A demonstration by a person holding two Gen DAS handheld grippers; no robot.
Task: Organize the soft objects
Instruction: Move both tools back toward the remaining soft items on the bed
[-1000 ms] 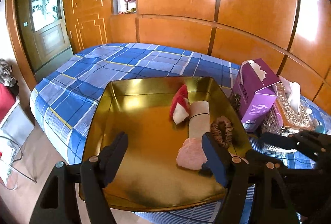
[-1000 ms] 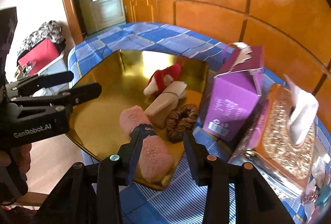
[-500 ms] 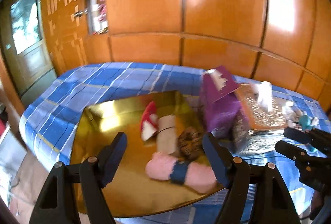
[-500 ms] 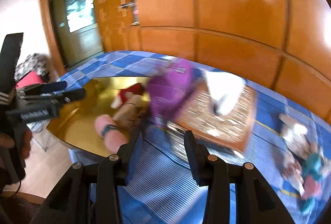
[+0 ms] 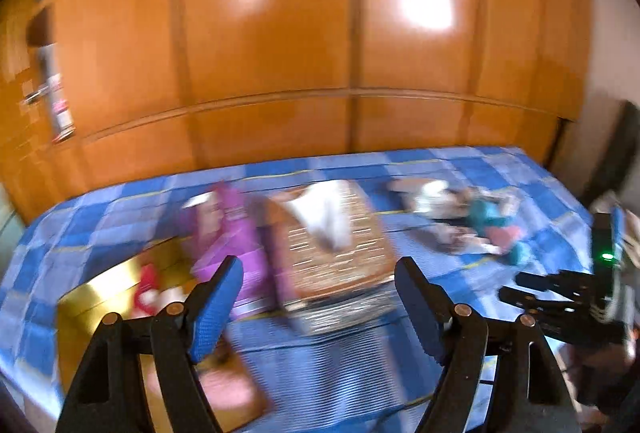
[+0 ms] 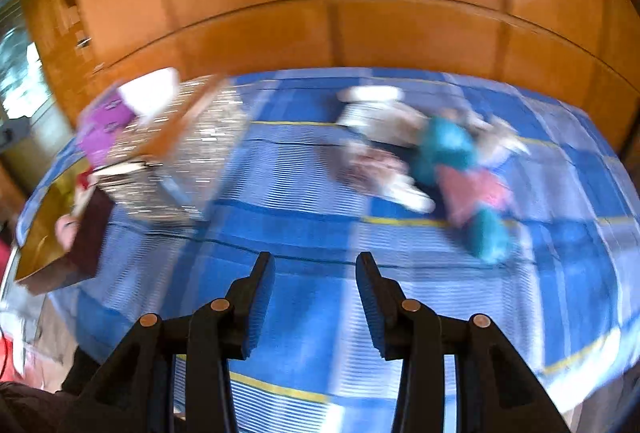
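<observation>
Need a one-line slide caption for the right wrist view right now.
Right hand-held gripper, open and empty, above the blue checked bedspread, pointing toward a blurred pile of soft items.

Both fisheye views are brightly lit. White glare patches sit on the glossy wooden panelling (image 5: 280,33), strongest at upper right in the left wrist view. Motion blur smears the checked bedspread (image 6: 320,233) and everything lying on it; only the gripper fingers (image 5: 416,297) stay sharp. Straight lines bow outward, and the frame corners vignette to black.
</observation>
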